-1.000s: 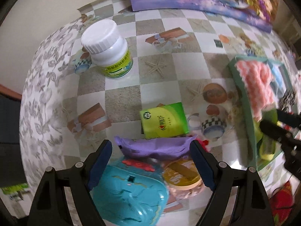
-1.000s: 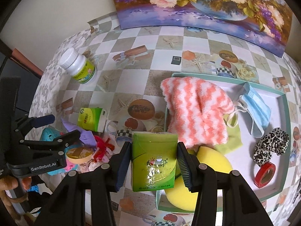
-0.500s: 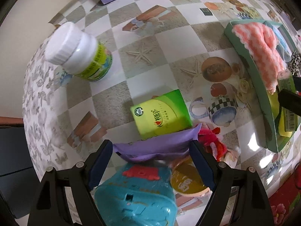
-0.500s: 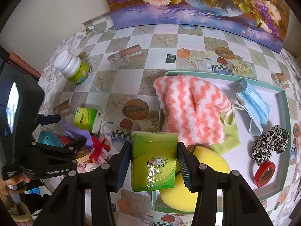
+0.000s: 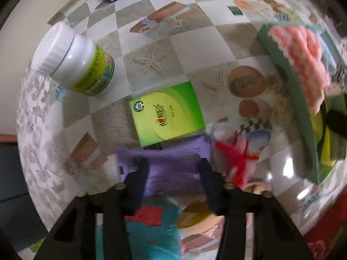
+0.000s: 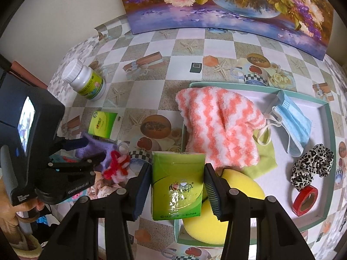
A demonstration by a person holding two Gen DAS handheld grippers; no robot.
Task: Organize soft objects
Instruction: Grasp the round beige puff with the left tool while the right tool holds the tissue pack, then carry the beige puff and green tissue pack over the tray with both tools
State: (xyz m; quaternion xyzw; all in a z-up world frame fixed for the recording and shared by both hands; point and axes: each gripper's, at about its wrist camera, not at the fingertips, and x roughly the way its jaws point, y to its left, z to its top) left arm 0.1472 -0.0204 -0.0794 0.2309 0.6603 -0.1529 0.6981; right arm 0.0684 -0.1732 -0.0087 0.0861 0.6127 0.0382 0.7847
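Note:
My left gripper is shut on a soft purple pack, near the table's left front; it also shows in the right wrist view. My right gripper is shut on a green tissue pack held above the near-left corner of the green tray. In the tray lie a pink-white striped fuzzy cloth, a yellow sponge, a blue face mask, a leopard scrunchie and a red tape roll.
On the checkered cloth stand a white pill bottle and a green box. A red-pink yarn bow, a tape roll and a teal toy lie near the front edge. A flower painting leans at the back.
My left gripper has closed on the purple pack and shifted forward toward the green box. My right gripper holds the tissue pack in nearly the same place.

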